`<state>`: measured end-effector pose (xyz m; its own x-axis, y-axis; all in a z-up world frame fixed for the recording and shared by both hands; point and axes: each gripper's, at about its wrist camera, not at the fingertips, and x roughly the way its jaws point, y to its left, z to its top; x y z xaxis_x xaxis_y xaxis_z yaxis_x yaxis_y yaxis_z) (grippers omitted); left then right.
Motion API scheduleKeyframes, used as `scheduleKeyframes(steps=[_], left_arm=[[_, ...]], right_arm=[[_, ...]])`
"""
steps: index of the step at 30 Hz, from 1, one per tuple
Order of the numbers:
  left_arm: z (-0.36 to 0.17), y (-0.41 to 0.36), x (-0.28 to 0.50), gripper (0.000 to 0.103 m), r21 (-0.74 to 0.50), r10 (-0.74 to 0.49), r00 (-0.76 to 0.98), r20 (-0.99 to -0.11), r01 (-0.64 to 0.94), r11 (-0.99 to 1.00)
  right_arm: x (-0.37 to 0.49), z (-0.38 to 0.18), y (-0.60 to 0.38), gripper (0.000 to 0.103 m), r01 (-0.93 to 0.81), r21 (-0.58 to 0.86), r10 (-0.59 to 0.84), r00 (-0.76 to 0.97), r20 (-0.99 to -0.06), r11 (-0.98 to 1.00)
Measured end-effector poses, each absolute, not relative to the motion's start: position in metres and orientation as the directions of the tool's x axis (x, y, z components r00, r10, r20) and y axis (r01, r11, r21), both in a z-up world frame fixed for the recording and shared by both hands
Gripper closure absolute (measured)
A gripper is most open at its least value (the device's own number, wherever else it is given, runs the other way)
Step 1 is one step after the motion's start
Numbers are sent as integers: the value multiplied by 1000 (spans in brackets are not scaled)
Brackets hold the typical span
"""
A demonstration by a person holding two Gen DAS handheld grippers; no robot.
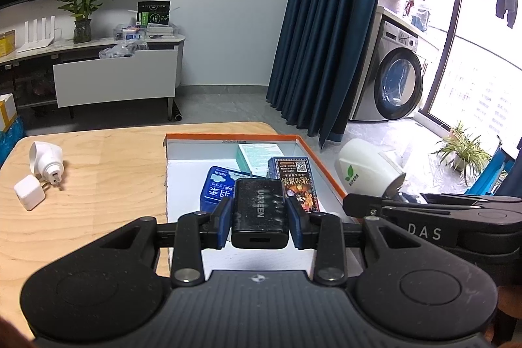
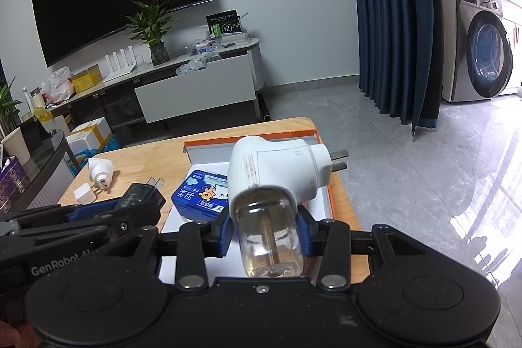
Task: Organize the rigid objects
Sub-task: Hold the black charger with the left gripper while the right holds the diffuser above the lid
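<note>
My left gripper [image 1: 260, 214] is shut on a black charger [image 1: 260, 211], held above the near part of the orange-rimmed white box [image 1: 303, 143]. My right gripper [image 2: 266, 234] is shut on the clear bottle of a white plug-in vaporizer [image 2: 270, 172], over the same box [image 2: 331, 201]. Inside the box lie a blue tin [image 1: 216, 189], a dark card pack [image 1: 295, 178] and a pale green packet [image 1: 259, 154]. The blue tin [image 2: 204, 201] also shows in the right wrist view. On the wooden table [image 1: 98, 185] to the left rest a second white vaporizer [image 1: 45, 163] and a small white cube charger [image 1: 29, 193].
The right gripper's body [image 1: 440, 217] sits at the right edge of the left wrist view. Beyond the table are a TV cabinet [image 1: 114, 80], a blue curtain [image 1: 326, 38] and a washing machine [image 1: 394, 77]. A white bottle [image 1: 365, 168] lies on the floor by the table.
</note>
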<state>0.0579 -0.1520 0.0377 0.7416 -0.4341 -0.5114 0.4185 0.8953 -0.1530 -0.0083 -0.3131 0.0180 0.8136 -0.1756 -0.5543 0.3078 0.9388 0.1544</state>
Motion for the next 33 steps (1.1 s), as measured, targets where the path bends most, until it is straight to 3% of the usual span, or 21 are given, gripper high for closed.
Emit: scheduleKeyframes(steps=[33], left_arm=[[25,-164,71,67,-148,-435,707,-557,431,890]], right_arm=[[16,9,-329,54,296,150,-154,792,-591,943]])
